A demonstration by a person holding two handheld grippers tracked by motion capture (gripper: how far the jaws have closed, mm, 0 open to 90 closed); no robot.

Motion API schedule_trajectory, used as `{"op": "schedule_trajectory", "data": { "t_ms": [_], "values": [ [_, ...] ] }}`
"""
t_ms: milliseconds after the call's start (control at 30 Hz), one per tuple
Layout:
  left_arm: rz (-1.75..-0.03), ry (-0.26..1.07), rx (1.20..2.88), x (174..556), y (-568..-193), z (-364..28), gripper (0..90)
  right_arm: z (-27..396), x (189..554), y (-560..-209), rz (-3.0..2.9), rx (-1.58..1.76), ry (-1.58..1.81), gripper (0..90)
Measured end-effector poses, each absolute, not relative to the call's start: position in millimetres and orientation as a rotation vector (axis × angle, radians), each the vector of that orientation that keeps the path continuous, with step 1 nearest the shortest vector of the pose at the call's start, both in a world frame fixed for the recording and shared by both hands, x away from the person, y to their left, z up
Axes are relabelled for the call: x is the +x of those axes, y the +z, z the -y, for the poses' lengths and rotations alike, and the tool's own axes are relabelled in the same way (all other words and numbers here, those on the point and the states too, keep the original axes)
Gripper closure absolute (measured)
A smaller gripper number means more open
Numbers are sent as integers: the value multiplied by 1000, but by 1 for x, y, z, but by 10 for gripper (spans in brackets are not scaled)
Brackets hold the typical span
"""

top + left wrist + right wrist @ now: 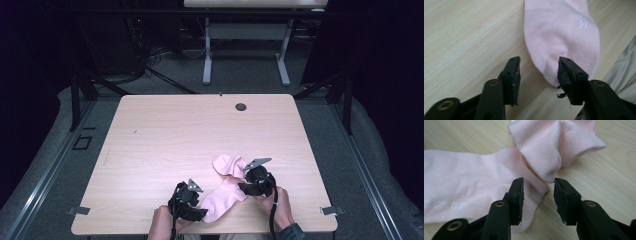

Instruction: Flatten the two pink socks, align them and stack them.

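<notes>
1. High view: a pink sock (226,192) lies on the light wooden desk (165,140) near its front edge, its long part running diagonally toward the person and a bunched part folded over at the far end.
2. Left hand-held gripper (196,209) sits at the sock's near end, held by the person's left hand (162,224) at the desk's front edge.
3. Right hand-held gripper (243,183) sits just beside the sock's folded end, held by the right hand (280,205).
4. Left gripper view: the left hand-held gripper (539,71) has its jaws apart; the rounded tip of the sock (561,35) lies flat on the desk between them, nothing clamped, though the right-hand pad is at the cloth's edge.
5. Right gripper view: the right hand-held gripper (538,192) also has its jaws parted, pressing on nothing. The folded flap of the sock (544,150) reaches down to the gap between them, lying over the flat part.
</notes>
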State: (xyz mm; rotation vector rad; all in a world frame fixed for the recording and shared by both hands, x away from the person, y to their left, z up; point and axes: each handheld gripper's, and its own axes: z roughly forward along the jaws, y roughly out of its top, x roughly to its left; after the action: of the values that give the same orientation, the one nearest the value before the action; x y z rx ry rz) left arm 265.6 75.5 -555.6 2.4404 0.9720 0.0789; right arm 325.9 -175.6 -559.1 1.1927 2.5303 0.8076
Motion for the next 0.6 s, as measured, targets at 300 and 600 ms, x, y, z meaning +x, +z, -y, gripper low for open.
{"op": "schedule_trajectory", "data": {
  "t_ms": [300,600],
  "values": [
    [-910,120,2481,265,-556,-76,872,173,311,-563,-2520,1228,806,828],
    [-906,162,2524,274,-554,-85,881,187,282,-563,-2537,1334,832,841]
  ]
}}
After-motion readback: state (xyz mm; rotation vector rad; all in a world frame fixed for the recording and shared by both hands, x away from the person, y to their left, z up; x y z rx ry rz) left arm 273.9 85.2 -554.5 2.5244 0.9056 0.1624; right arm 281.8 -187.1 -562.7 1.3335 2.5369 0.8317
